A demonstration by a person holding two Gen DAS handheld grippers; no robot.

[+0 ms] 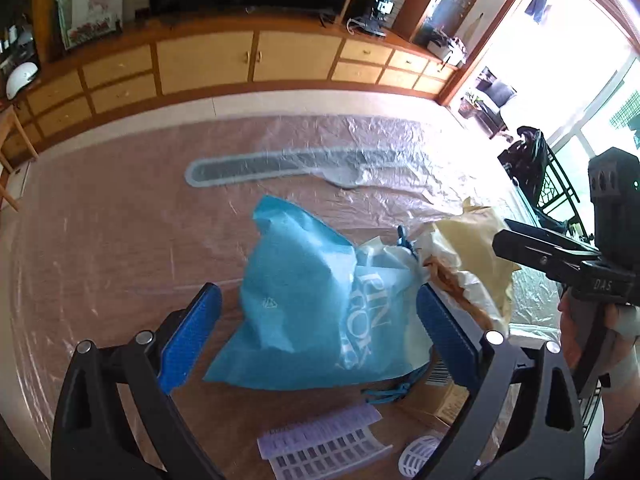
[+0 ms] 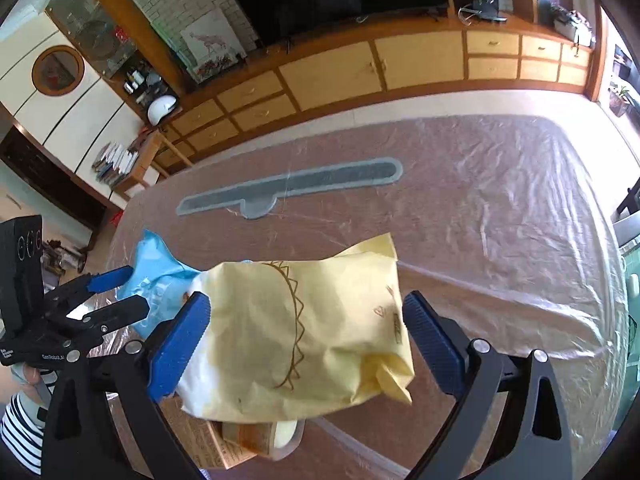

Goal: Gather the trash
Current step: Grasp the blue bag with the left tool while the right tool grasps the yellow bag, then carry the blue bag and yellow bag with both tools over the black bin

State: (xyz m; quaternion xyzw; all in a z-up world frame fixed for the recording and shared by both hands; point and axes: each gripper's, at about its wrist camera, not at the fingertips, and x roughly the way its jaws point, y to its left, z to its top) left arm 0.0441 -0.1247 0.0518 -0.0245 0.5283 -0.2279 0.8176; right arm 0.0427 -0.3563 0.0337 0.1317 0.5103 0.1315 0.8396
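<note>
Left tool (image 1: pixel 318 332), jaws wide, straddles the crumpled blue plastic bag with white lettering (image 1: pixel 304 300), apparently set for a pinch. Right tool (image 2: pixel 306 340), equally wide, brackets the creased pale-yellow paper bag with a brown zigzag drawing (image 2: pixel 312 332); its left pad seems to touch the paper. Both bags lie side by side near the front edge of the film-covered brown worktop (image 2: pixel 500 220), over cardboard scraps (image 2: pixel 216 444). Beyond them the surface is open apart from a flat grey strip (image 2: pixel 292 188), so there is ample room to lift.

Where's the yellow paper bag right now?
The yellow paper bag sits between the open right gripper fingers, atop a cardboard box, with the blue bag immediately to its left.
</note>
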